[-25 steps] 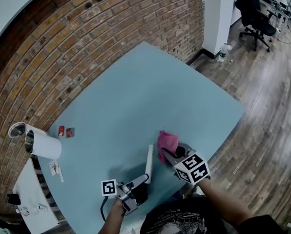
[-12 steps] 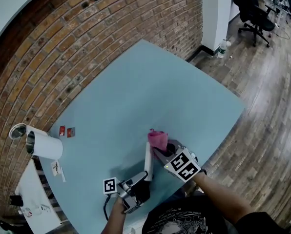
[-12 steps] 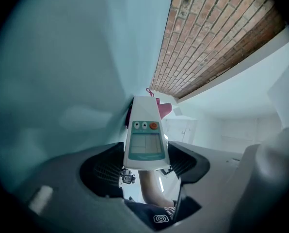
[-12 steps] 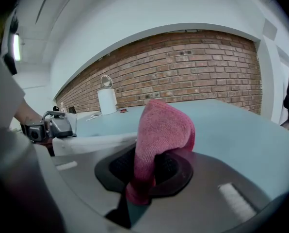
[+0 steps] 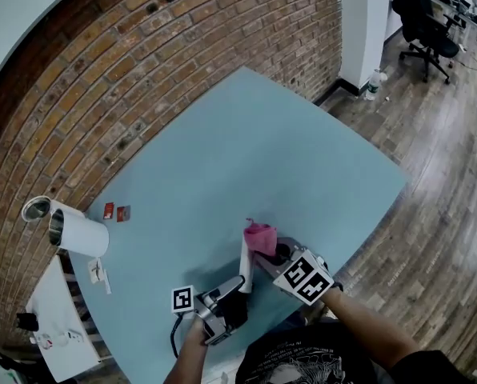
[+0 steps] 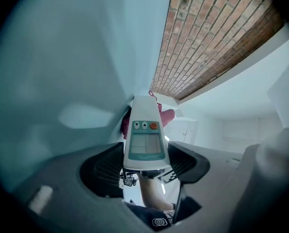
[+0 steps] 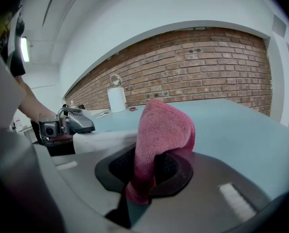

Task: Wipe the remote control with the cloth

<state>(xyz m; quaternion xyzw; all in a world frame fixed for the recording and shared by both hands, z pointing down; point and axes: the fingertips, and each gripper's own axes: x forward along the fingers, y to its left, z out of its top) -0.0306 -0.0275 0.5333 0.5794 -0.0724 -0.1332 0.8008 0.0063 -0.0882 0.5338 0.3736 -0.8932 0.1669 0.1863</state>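
**Left claw.** The slim white plastic remote control (image 6: 143, 130) is found over the light blue surface (image 5: 246, 158), close to its near edge. Its lower end is clamped between the jaws of the left claw (image 6: 143, 165). The jaws stand wide and are pressed on the two long sides of the casing. Whether the casing rests on the surface cannot be told.

**Long axis.** The axis is seen to run straight out along the left claw, away from the near edge and toward the brick wall (image 5: 142, 62).

**Right claw.** The folded pink microfibre cloth (image 7: 161, 125) is pinched between the jaws of the right claw (image 7: 153, 171), with a rounded fold standing out ahead of them.

**Governing relation.** The remote control lies to the left of the right claw, broadside on. The cloth is set at its far end, on the right-hand side and partly behind the casing. Contact appears to be made but cannot be confirmed.

**Judgement.** The coming stroke is best drawn along the long axis, from the far end back toward the left claw, and stopped short of its jaws.
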